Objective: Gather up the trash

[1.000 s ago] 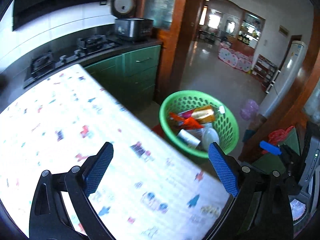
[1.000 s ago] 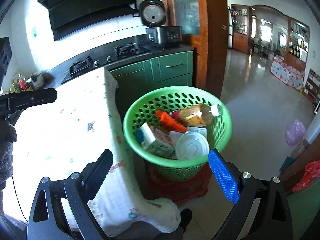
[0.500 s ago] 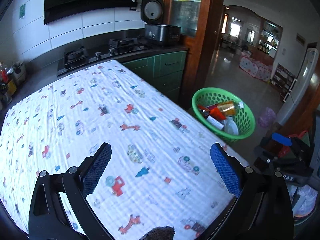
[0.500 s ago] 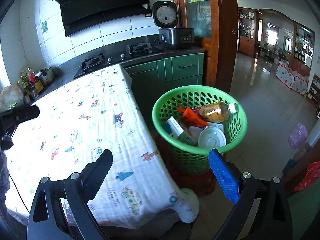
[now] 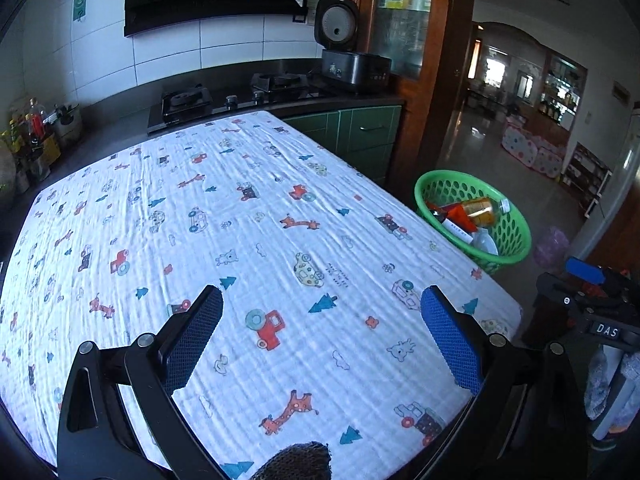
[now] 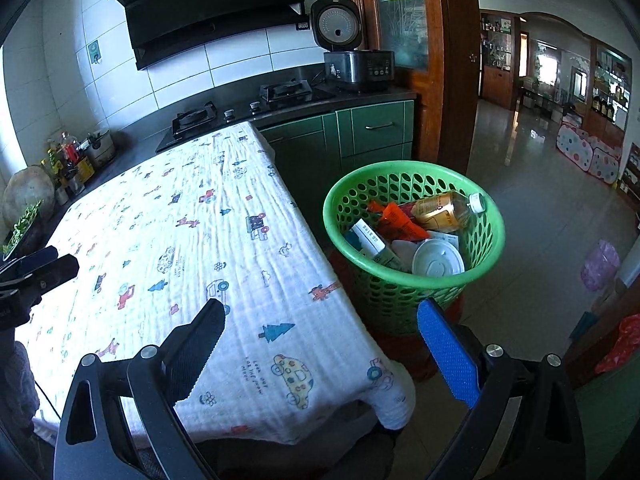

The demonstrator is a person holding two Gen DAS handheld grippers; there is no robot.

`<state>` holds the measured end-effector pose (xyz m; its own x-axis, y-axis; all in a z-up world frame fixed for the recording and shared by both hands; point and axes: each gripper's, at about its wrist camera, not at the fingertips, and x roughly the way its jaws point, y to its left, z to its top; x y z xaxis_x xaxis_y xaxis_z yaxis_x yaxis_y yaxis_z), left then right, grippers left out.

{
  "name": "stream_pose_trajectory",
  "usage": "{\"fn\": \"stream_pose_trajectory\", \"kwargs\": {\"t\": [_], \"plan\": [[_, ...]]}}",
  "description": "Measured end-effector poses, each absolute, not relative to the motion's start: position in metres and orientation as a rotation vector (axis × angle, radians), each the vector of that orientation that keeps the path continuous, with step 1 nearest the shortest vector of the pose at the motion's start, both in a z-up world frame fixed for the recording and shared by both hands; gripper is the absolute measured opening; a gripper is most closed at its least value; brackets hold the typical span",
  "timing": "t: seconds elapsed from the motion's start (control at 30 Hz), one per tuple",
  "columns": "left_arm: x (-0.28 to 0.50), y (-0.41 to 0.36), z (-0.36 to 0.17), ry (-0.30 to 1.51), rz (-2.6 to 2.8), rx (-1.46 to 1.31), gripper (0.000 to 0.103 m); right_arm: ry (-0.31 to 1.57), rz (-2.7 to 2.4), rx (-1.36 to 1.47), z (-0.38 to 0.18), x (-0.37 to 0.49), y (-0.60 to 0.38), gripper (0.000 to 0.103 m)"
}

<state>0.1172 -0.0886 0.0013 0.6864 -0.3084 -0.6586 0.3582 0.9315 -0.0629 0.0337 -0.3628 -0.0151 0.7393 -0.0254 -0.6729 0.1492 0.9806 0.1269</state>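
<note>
The left gripper [image 5: 320, 344] is hovering over the surface [image 5: 248, 216], its fingers spread wide with nothing between them — only the printed cloth is showing in the gap. The right gripper [image 6: 318, 344] is likewise standing spread and empty, hanging over the near corner of the surface [image 6: 224, 240] where the cloth is drooping over the edge.

The basket [image 6: 486, 248] is sitting on the floor just beside the surface, off its right edge. From the right wrist view it is lying ahead of the gripper and slightly right, above the blue finger [image 6: 448, 356] in the picture. From the left wrist view the basket [image 5: 520, 236] is lying well apart, far to the right beyond the surface's edge.

The trash is resting inside the basket: a bottle [image 6: 444, 208] with a white cap lying on its side on top, an orange wrapper [image 6: 396, 222] beside it, a carton [image 6: 372, 242] leaning at the left, and a white lid [image 6: 438, 262] at the front — all piled against one another.

The right gripper [image 5: 588, 292] is also showing at the far right of the left wrist view.
</note>
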Motion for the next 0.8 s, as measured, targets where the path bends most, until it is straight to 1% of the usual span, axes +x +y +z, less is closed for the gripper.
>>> {"fn": "stream_pose_trajectory", "kwargs": {"t": [0.47, 0.8], "plan": [[0.106, -0.095, -0.003, 0.732, -0.385, 0.081, 0.098, 0.723, -0.084, 0.171, -0.010, 0.027, -0.355, 0.094], [0.103, -0.091, 0.001, 0.705, -0.349, 0.087, 0.098, 0.721, -0.087, 0.170, -0.010, 0.025, -0.355, 0.094]]}}
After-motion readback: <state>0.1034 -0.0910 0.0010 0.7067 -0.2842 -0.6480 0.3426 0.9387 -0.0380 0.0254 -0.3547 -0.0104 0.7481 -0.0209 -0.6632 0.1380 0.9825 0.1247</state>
